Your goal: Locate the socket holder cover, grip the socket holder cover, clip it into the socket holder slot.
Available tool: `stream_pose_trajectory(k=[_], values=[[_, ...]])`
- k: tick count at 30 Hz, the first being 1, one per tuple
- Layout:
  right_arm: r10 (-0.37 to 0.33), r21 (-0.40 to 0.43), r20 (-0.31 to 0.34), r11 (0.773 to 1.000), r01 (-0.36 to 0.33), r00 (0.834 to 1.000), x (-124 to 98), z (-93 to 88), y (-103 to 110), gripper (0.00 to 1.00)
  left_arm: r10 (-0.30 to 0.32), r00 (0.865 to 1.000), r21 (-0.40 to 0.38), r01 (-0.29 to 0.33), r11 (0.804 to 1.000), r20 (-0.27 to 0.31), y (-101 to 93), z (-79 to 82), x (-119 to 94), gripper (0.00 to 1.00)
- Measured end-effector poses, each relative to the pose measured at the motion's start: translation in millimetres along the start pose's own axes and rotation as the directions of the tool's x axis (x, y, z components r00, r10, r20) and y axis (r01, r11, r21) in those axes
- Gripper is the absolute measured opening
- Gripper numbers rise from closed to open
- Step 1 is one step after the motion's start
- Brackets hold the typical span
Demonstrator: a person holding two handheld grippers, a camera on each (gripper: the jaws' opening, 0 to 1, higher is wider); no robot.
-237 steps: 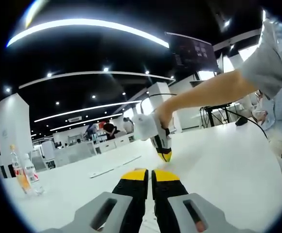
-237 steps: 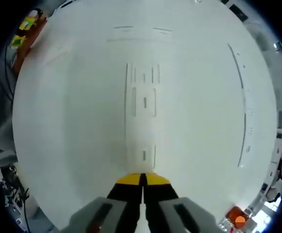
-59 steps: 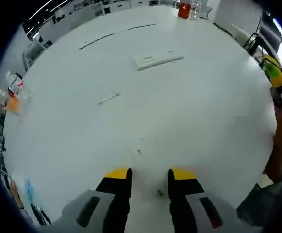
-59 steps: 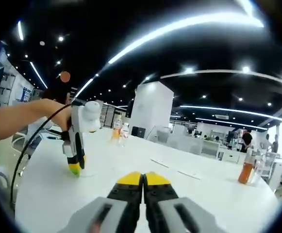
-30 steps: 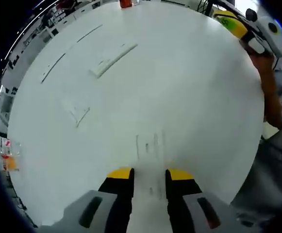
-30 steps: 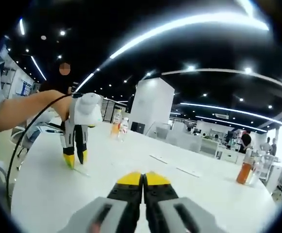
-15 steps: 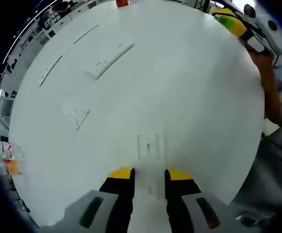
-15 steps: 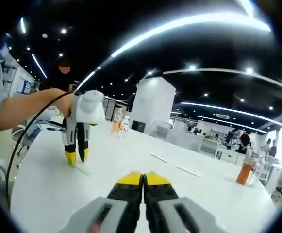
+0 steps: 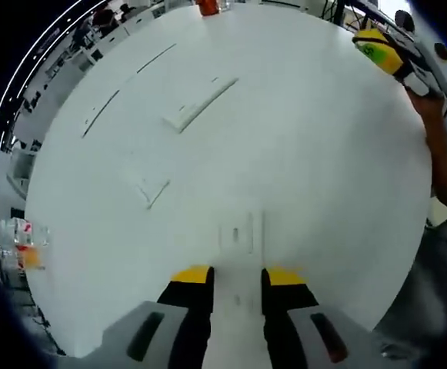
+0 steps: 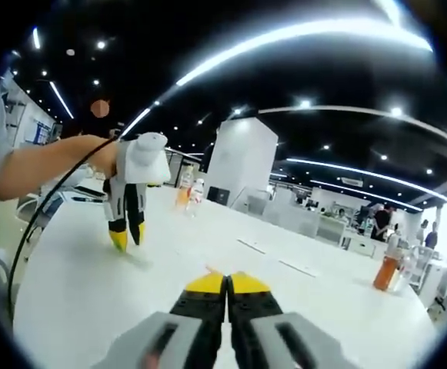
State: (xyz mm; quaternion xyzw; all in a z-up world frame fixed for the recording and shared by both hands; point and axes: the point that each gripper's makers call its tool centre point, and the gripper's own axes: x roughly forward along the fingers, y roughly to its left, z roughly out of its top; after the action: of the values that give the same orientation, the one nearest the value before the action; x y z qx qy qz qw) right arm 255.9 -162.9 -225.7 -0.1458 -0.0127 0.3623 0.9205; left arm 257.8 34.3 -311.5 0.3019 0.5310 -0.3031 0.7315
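My left gripper (image 9: pixel 236 278) points down at the white surface (image 9: pixel 308 154) with its yellow-tipped jaws set apart, a gap between them. In that gap and running forward from it lies a flat white socket holder (image 9: pixel 238 257), hard to make out against the surface; its far end with faint slot marks sits just beyond the jaw tips. I cannot tell whether the jaws touch its edges. In the right gripper view I see the left gripper (image 10: pixel 127 234) held from above by my hand (image 10: pixel 104 157), tips just over the surface with a thin white piece below them.

Farther out in the left gripper view, a small thin white strip, the cover (image 9: pixel 152 192), lies well apart from the holder, off to the left. Beyond it rests a longer white bar (image 9: pixel 200 104), and past that two thin strips (image 9: pixel 131 81).

My right gripper (image 10: pixel 225 288) is pressed closed, yellow tips together, holding nothing, aimed level across the surface. Bottles (image 10: pixel 188 196) stand at the far side, and an orange bottle (image 10: pixel 385 269) stands off to the right.
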Motion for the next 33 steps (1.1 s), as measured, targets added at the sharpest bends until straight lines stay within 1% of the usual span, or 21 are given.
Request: stream_pose_trajectory(k=[1, 4, 5, 7, 8, 11, 12, 13, 14, 15, 17, 19, 21, 22, 23, 24, 27, 28, 31, 32, 33], values=[[-0.001, 0.000, -0.001, 1.000, 0.001, 1.000, -0.1, -0.3, -0.3, 0.03, 0.005, 0.999, -0.059, -0.003, 0.998, 0.039, 2.5, 6.6, -2.1, 0.25], [-0.008, 0.004, -0.004, 1.000, 0.008, 1.000, 0.2, -2.0, -2.3, 0.03, -0.004, 0.996, -0.181, 0.021, 0.983, 0.093, 6.2, 14.1, -8.7, 0.25], [-0.009, 0.004, -0.006, 1.000, 0.009, 1.000, 0.4, -2.6, -2.8, 0.03, -0.015, 0.995, -0.213, 0.035, 0.976, 0.094, 3.8, 12.0, -12.1, 0.25], [-0.017, 0.007, -0.009, 1.000, 0.017, 1.000, 0.5, -3.6, -4.7, 0.03, 0.005, 0.997, -0.261, 0.017, 0.965, 0.083, 7.5, 9.2, -15.7, 0.25], [-0.019, 0.008, -0.009, 1.000, 0.019, 1.000, 0.5, -4.0, -5.3, 0.03, 0.012, 0.997, -0.297, 0.012, 0.955, 0.079, 9.8, 9.0, -18.0, 0.25], [-0.029, 0.008, -0.020, 1.000, 0.029, 0.999, 1.3, -7.1, -7.8, 0.03, 0.012, 0.997, -0.350, 0.017, 0.937, 0.081, 20.0, 16.6, -27.0, 0.25], [-0.031, 0.008, -0.023, 0.999, 0.031, 0.999, 1.7, -7.7, -8.2, 0.03, 0.005, 0.996, -0.378, 0.030, 0.925, 0.090, 20.2, 19.4, -28.6, 0.25], [-0.034, 0.005, -0.033, 0.999, 0.034, 0.999, 2.7, -10.0, -8.6, 0.03, -0.010, 0.998, -0.410, 0.033, 0.912, 0.060, 22.1, 18.6, -32.2, 0.25], [-0.036, 0.001, -0.041, 0.999, 0.036, 0.999, 3.3, -11.6, -8.9, 0.03, -0.010, 0.998, -0.429, 0.035, 0.903, 0.059, 24.0, 20.6, -33.2, 0.25], [-0.038, -0.001, -0.044, 0.999, 0.038, 0.998, 3.6, -12.2, -9.0, 0.03, -0.025, 0.998, -0.430, 0.047, 0.901, 0.055, 26.2, 23.1, -33.5, 0.25], [-0.037, -0.002, -0.052, 0.999, 0.037, 0.998, 4.4, -14.0, -9.1, 0.03, -0.040, 0.999, -0.445, 0.032, 0.895, -0.009, 29.1, 21.0, -33.4, 0.25], [-0.040, -0.006, -0.059, 0.999, 0.039, 0.997, 4.5, -15.4, -9.4, 0.03, -0.044, 0.998, -0.433, 0.026, 0.901, -0.033, 32.3, 26.5, -31.2, 0.25], [-0.042, -0.008, -0.065, 0.999, 0.041, 0.997, 4.5, -16.5, -10.0, 0.03, -0.052, 0.998, -0.439, 0.038, 0.897, -0.020, 36.2, 37.3, -33.1, 0.25], [-0.043, -0.008, -0.065, 0.999, 0.042, 0.997, 4.6, -16.6, -10.5, 0.03, -0.063, 0.998, -0.452, 0.043, 0.891, -0.030, 36.6, 42.1, -36.2, 0.25], [-0.043, -0.006, -0.066, 0.999, 0.043, 0.997, 4.8, -17.0, -10.8, 0.03, -0.069, 0.997, -0.452, 0.047, 0.891, -0.032, 36.2, 46.0, -39.3, 0.25], [-0.043, -0.006, -0.068, 0.999, 0.043, 0.997, 5.0, -17.5, -11.0, 0.03, -0.073, 0.997, -0.450, 0.050, 0.891, -0.033, 35.9, 47.2, -40.4, 0.25], [-0.047, -0.009, -0.081, 0.999, 0.046, 0.996, 5.6, -20.8, -11.8, 0.03, -0.104, 0.993, -0.478, 0.063, 0.876, -0.060, 39.0, 53.7, -46.2, 0.25], [-0.046, -0.009, -0.082, 0.999, 0.045, 0.996, 5.9, -21.1, -11.5, 0.03, -0.122, 0.988, -0.494, 0.061, 0.867, -0.092, 38.6, 51.2, -44.3, 0.25], [-0.044, -0.017, -0.090, 0.999, 0.042, 0.995, 6.4, -22.9, -10.3, 0.03, -0.146, 0.973, -0.507, 0.037, 0.861, -0.177, 38.2, 38.8, -25.9, 0.25], [-0.044, -0.018, -0.091, 0.999, 0.043, 0.995, 6.2, -23.2, -10.3, 0.03, -0.136, 0.970, -0.532, 0.008, 0.847, -0.203, 42.8, 33.5, -17.6, 0.25], [-0.044, -0.019, -0.092, 0.999, 0.042, 0.995, 6.1, -23.3, -10.0, 0.03, -0.137, 0.972, -0.530, 0.014, 0.848, -0.193, 45.4, 33.0, -10.8, 0.25]])
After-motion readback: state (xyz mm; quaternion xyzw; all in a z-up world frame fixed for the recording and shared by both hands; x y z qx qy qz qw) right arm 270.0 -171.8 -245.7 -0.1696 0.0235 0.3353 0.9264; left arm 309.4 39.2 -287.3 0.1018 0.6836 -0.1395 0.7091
